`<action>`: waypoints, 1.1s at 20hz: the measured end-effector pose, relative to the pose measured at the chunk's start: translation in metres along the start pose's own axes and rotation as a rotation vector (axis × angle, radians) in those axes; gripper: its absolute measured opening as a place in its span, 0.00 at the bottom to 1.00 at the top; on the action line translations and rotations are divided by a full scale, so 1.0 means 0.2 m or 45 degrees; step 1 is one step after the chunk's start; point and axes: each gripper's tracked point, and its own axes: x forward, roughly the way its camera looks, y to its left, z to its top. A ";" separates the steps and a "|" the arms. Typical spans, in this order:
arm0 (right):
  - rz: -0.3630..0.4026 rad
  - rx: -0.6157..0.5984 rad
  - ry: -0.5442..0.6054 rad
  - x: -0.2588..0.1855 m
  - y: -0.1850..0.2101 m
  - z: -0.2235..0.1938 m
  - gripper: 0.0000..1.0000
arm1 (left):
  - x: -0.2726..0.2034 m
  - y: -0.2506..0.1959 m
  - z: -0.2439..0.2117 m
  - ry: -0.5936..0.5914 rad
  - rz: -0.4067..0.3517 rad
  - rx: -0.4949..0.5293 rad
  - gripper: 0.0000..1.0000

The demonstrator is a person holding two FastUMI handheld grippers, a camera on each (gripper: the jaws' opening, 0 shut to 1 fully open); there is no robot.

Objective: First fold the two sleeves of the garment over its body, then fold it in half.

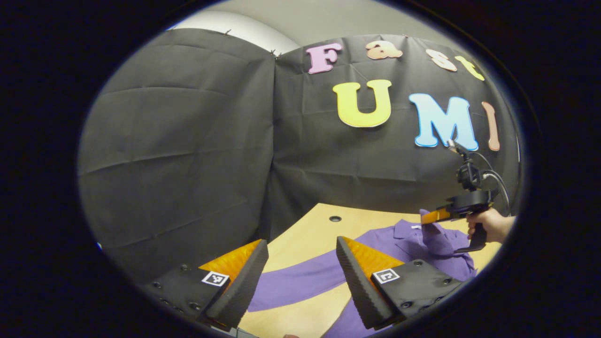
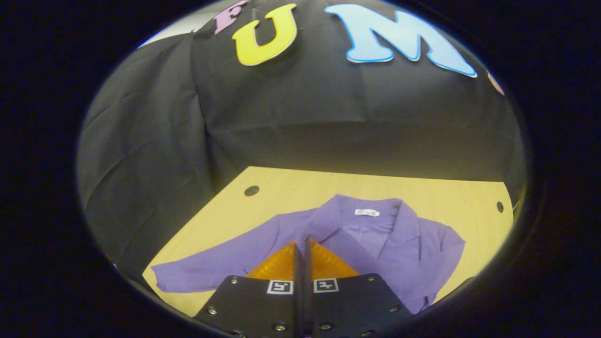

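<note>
Purple collared long-sleeved garment (image 2: 375, 239) lies collar-up on the pale wooden table (image 2: 291, 188). Right gripper (image 1: 434, 217) has its fingers clamped on one sleeve, lifting it over the body, apparently mid-fold. Left gripper (image 1: 300, 272), fingers apart, hovers above the other, outstretched sleeve (image 1: 300, 277), seemingly ready to grasp.

Right claw (image 2: 302, 249) is covering the garment's (image 2: 375, 244) lower front. Collar label (image 2: 366, 212) is reading too small. Left claw (image 1: 300, 263) is hiding part of the spread sleeve (image 1: 300, 277).
</note>
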 end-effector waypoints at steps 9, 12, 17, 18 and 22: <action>-0.014 -0.160 0.143 0.02 -0.02 -0.11 0.04 | -0.01 0.17 -0.10 0.054 0.078 -0.021 0.95; -0.023 -0.190 0.143 0.05 0.01 -0.14 0.10 | 0.01 0.21 -0.12 0.060 0.089 -0.032 0.95; -0.025 -0.232 0.082 -0.06 0.06 -0.05 0.64 | 0.04 0.26 -0.16 0.072 0.087 -0.054 0.95; -0.041 -0.251 0.061 -0.08 0.04 -0.04 0.79 | 0.05 0.26 -0.17 0.073 0.085 -0.059 0.96; -0.086 -0.296 -0.034 -0.19 0.04 0.06 0.86 | 0.07 0.28 -0.20 0.087 0.088 -0.067 0.95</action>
